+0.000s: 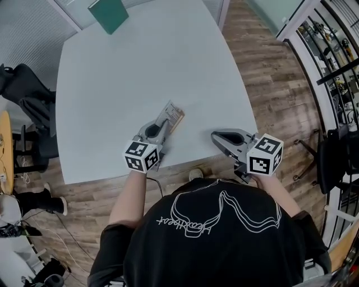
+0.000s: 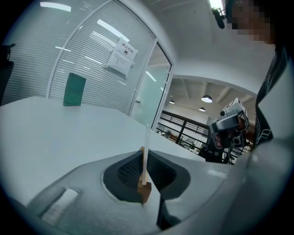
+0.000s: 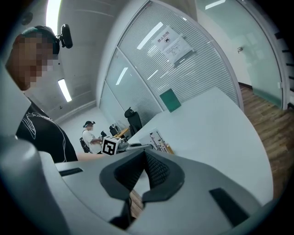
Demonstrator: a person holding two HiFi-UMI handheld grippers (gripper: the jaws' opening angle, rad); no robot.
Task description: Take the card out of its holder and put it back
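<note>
Pinching the card (image 2: 145, 142), left hand-held gripper (image 1: 167, 120) faces a green board (image 1: 108, 14); right hand-held gripper (image 1: 215, 136) closed, empty.

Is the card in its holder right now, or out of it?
In. The left gripper view shows the card standing edge-on in the wooden holder, with the left gripper shut on it.
</note>
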